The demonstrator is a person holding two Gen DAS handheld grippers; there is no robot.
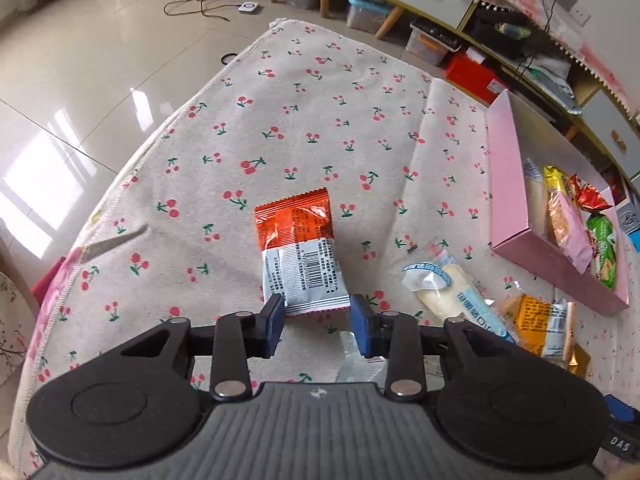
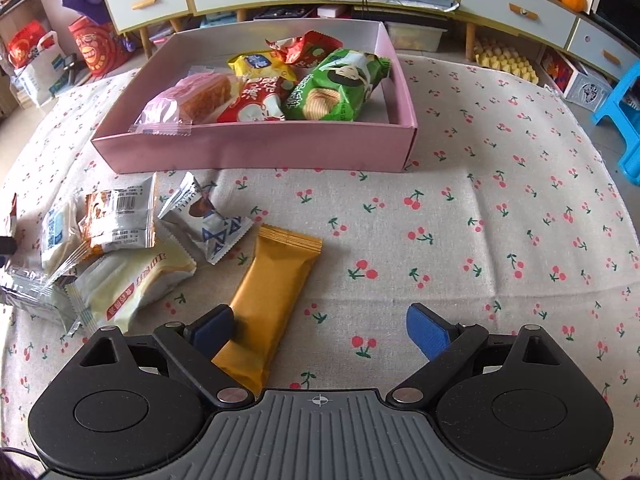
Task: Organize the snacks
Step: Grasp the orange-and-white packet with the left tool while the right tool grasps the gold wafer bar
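Note:
An orange-and-white snack packet (image 1: pixel 298 248) lies flat on the cherry-print cloth. My left gripper (image 1: pixel 318 320) straddles its near end, the blue pads standing close beside both edges without visibly squeezing it. To the right stands the pink box (image 1: pixel 560 276) with several snacks inside. In the right wrist view my right gripper (image 2: pixel 320 328) is open wide above the cloth. A gold bar-shaped packet (image 2: pixel 272 292) lies on the cloth with its near end beside and under the left finger, not gripped. The pink box (image 2: pixel 256 148) sits ahead of it.
Loose packets lie between the grippers: a pale cream one (image 1: pixel 448 288), an orange one (image 1: pixel 536 320), and a heap (image 2: pixel 120 248) left of the gold packet. Cabinets (image 2: pixel 516 12) and storage bins line the far wall. The cloth's edge (image 1: pixel 132 176) drops to tiled floor on the left.

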